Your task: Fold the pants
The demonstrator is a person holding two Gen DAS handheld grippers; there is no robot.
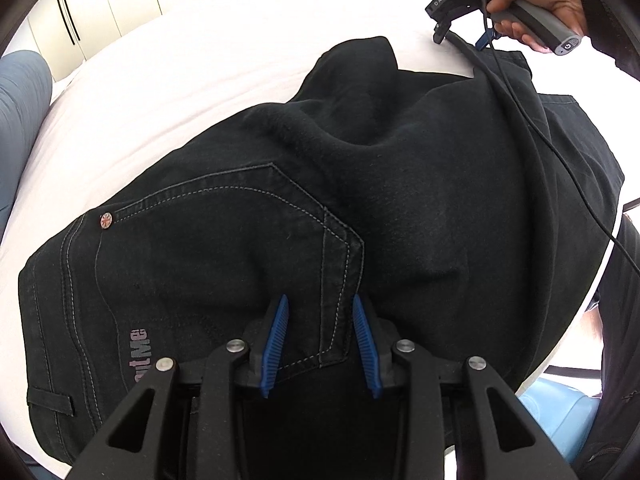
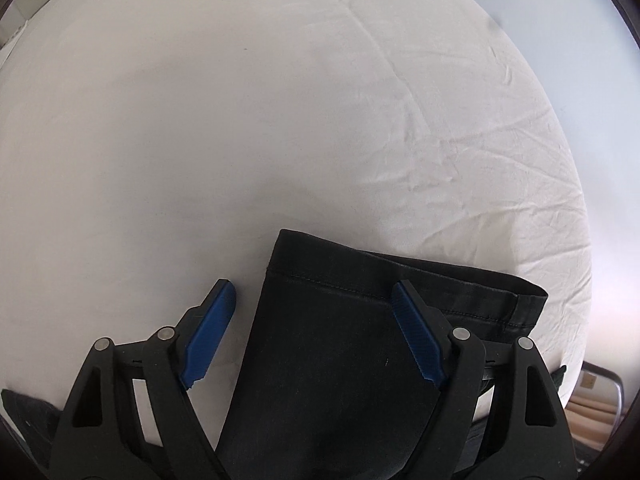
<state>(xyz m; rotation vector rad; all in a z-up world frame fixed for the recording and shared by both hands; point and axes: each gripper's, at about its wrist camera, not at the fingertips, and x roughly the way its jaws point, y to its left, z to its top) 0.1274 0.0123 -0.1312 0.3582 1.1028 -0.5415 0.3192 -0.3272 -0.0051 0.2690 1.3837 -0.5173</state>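
Black denim pants [image 1: 360,184] lie bunched on a white bed sheet [image 1: 200,60], back pocket and copper rivet facing up. My left gripper [image 1: 320,308] hovers over the back pocket's corner with its blue pads partly apart, fabric between them but not clearly pinched. The leg hems [image 2: 360,300] show in the right wrist view, stacked on the sheet [image 2: 280,100]. My right gripper [image 2: 316,292] is wide open over the hems, left pad above the sheet, right pad above the fabric. The right gripper also shows at the far end of the pants in the left wrist view [image 1: 460,36].
White cupboard doors [image 1: 100,8] stand beyond the bed at the far left. A blue-grey cushion [image 1: 20,120] sits at the left edge. A light blue object [image 1: 560,416] lies below the bed edge at the right. A black cable [image 1: 560,152] trails over the pants.
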